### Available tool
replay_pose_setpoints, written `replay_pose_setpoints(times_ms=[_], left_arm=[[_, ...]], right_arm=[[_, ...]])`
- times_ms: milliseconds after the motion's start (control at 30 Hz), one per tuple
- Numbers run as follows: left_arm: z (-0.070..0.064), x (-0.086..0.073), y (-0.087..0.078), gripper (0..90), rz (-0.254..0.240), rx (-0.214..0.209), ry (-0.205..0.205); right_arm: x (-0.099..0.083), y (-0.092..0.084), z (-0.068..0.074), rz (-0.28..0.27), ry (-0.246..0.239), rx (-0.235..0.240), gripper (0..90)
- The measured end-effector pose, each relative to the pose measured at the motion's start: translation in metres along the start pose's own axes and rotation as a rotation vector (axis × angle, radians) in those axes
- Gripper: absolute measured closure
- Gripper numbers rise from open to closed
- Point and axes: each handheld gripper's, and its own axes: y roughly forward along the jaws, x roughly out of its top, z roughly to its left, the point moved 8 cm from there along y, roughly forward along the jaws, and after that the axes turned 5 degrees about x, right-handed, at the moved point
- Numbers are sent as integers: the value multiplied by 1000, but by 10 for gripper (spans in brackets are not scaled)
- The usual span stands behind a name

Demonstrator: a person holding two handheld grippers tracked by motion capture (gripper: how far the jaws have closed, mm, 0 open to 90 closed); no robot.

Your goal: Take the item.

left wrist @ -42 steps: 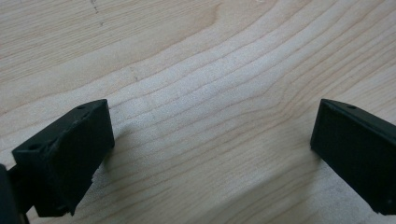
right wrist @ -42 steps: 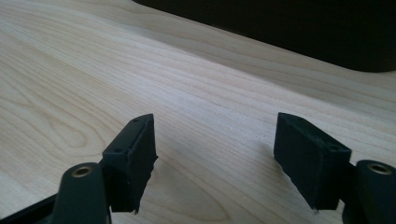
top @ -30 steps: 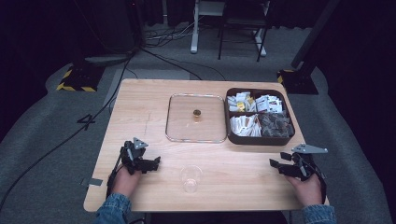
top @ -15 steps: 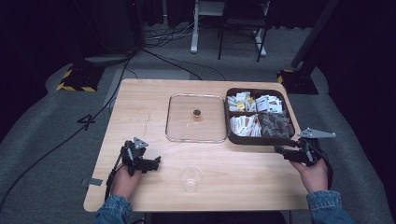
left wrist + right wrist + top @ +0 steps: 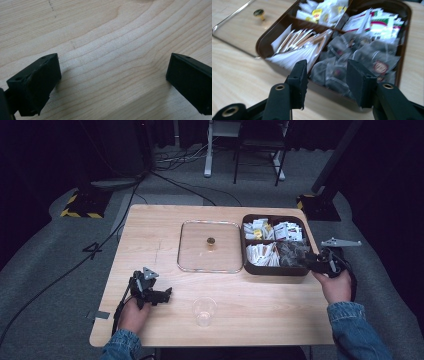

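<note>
Cup [image 5: 205,310] stands at the bench's [image 5: 150,235] near edge, between the hands. Left gripper [image 5: 161,295] rests low near the near-left corner, jaws wide, nothing between them.

Right gripper [image 5: 327,82] hovers at the tray's [image 5: 274,268] near-right corner, jaws part-open and just been closing, empty, aimed at the dark sachets [image 5: 359,60] in the near-right compartment.

Risks: sachets lie heaped and overlapping, so a pinch may lift several or slip off the slick wrap. Jaws coming in low could catch the rim and shove the tray against the glass lid [image 5: 210,246] touching its left side.
</note>
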Motion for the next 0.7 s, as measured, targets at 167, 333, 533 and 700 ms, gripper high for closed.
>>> replay_pose_setpoints(times_ms=[167, 333, 533, 700], left_arm=[[0, 0, 0, 1, 0, 0, 0], [0, 0, 0, 0, -2, 5, -10], [0, 0, 0, 0, -2, 5, -10], [0, 0, 0, 0, -2, 5, -10]], right_arm=[[9, 5, -17, -1, 21, -26, 553], [10, 17, -36, 37, 38, -71, 562], [7, 33, -47, 75, 41, -90, 576], [3, 46, -49, 107, 33, -93, 613]])
